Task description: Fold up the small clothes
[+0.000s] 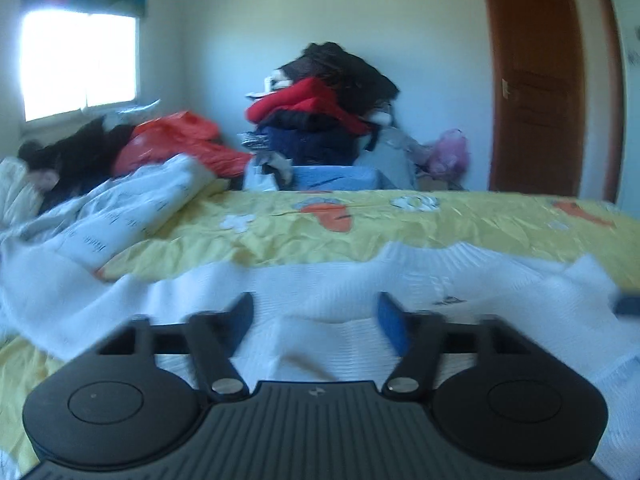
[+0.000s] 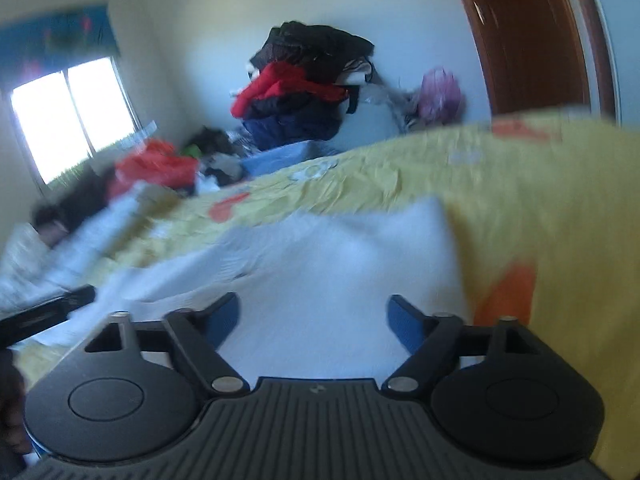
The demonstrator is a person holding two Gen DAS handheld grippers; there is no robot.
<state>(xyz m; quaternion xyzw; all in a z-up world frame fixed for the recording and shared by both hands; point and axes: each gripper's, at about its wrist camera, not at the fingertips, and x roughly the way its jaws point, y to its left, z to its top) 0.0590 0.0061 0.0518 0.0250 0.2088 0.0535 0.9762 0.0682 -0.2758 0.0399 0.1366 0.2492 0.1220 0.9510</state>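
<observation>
A small white knitted garment (image 1: 360, 280) lies spread on the yellow patterned bedsheet (image 1: 360, 224). My left gripper (image 1: 316, 316) is open just above the garment's near part, nothing between its blue pads. In the right wrist view the same white garment (image 2: 320, 264) lies below my right gripper (image 2: 314, 316), which is open and empty. The left gripper's black finger (image 2: 48, 312) shows at the left edge of that view. The right gripper's tip (image 1: 628, 304) shows at the right edge of the left wrist view. Both views are motion-blurred.
A white printed quilt (image 1: 104, 216) is bunched at the bed's left. Beyond the bed stand a tall clothes pile (image 1: 324, 112), a red bag (image 1: 176, 140), a pink bag (image 1: 448, 152), a wooden door (image 1: 548, 80) and a bright window (image 1: 76, 60).
</observation>
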